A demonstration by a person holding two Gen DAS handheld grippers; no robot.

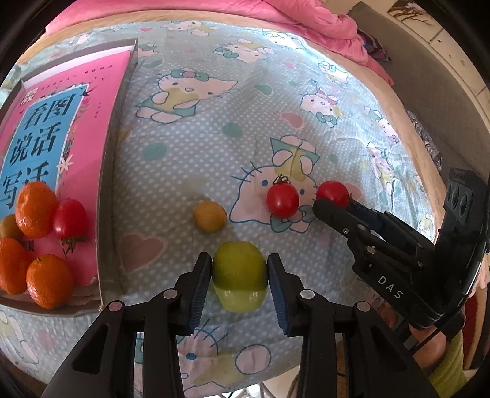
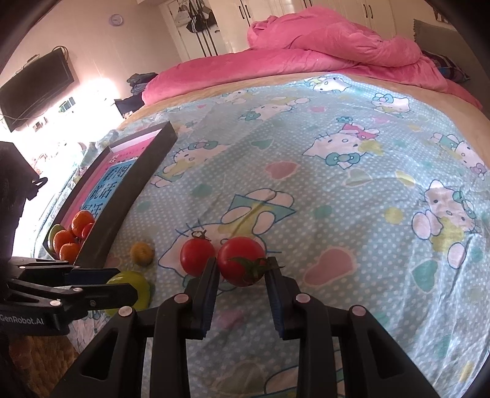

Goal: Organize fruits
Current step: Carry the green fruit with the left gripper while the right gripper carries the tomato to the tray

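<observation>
Lying at far left, a shallow box (image 1: 102,183) holds oranges (image 1: 35,209) and a tomato (image 1: 69,218); a small yellow fruit (image 1: 210,216) sits on the bedsheet (image 1: 214,122). The left gripper (image 1: 239,269) clamps a green apple (image 1: 239,275) between its pads. Rightward, the right gripper (image 2: 242,264) pinches one tomato (image 2: 240,260) beside another (image 2: 196,252).

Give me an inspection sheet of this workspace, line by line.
Surface: bed with cartoon-cat sheet.
Job's things: green apple, two tomatoes and a small yellow fruit on the sheet; oranges and a tomato in the tray.
Clutter: pink quilt.
Grippers: left gripper brackets the apple; right gripper brackets a tomato; contact unclear.
Cables: nothing seen.
Surroundings: television, wall clock, wardrobe.
</observation>
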